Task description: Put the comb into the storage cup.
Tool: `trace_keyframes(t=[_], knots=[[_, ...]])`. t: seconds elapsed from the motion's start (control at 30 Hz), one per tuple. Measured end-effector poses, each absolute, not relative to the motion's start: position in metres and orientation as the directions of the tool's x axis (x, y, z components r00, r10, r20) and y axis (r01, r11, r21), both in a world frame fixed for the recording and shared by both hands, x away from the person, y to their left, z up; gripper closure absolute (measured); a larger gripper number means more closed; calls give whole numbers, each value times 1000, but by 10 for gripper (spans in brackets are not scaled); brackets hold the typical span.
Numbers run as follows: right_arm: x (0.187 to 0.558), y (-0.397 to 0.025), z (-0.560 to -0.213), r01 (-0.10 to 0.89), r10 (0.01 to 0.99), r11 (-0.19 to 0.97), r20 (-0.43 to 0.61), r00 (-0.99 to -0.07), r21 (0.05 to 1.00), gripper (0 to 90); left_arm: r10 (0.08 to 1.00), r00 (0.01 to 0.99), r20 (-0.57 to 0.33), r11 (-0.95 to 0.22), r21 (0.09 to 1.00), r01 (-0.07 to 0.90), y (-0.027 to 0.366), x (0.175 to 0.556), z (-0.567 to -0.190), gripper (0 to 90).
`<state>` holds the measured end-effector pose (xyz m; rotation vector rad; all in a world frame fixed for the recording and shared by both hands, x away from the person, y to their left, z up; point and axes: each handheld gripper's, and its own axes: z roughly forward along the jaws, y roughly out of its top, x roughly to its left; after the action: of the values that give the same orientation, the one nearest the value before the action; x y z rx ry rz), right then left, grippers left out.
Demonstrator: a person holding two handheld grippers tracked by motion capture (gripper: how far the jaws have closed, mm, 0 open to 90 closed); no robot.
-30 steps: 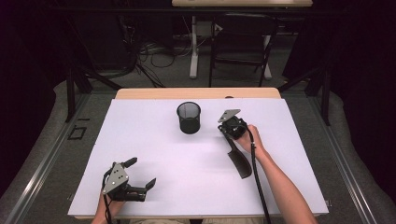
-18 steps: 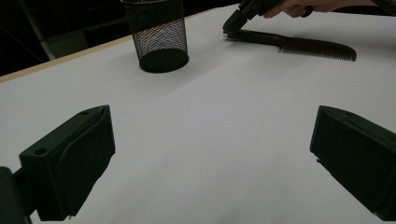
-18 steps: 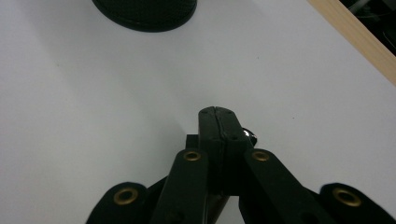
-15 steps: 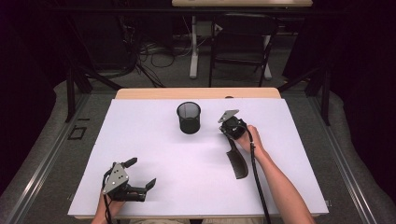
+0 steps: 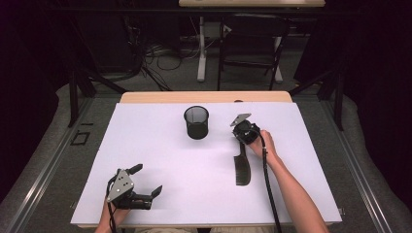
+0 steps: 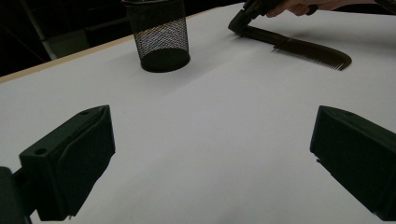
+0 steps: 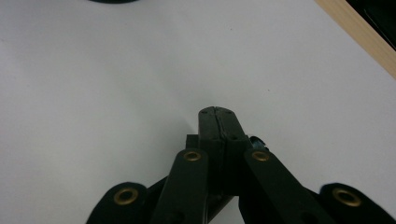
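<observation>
A black comb [image 5: 241, 167] lies flat on the white table [image 5: 184, 165], right of centre, teeth toward the left; it also appears in the left gripper view [image 6: 303, 49]. My right gripper [image 5: 241, 138] is shut on the comb's far handle end, and its jaws are pressed together in its own view [image 7: 218, 112]. A black mesh cup [image 5: 196, 122] stands upright to the left of that gripper, apart from it. My left gripper [image 5: 148, 178] rests near the front left edge, jaws wide open with nothing between them [image 6: 210, 154].
The table's wooden back edge [image 5: 204, 97] runs behind the cup and shows at the top right of the right gripper view [image 7: 359, 32]. Beyond the table are dark floor, cables and a chair frame [image 5: 252, 53]. White surface stretches between the two grippers.
The comb has swung on the table, its free end moving left so it lies more straight toward the person. The right gripper shifted slightly. The left gripper has not moved.
</observation>
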<state>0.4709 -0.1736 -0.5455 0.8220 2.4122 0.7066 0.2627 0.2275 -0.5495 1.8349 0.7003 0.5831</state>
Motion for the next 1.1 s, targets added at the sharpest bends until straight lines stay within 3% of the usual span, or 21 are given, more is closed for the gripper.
trace_keyframes(t=[0.57,1.1], knots=[[479,-189,-547,460,701,679,-320,-637,571,900,698,712,75,-297,935,192,227,263,-549,0],[474,-206,-545,549,756,634,-285,-589,544,900,699,711,77,-296,936,189,227,262,-549,0]])
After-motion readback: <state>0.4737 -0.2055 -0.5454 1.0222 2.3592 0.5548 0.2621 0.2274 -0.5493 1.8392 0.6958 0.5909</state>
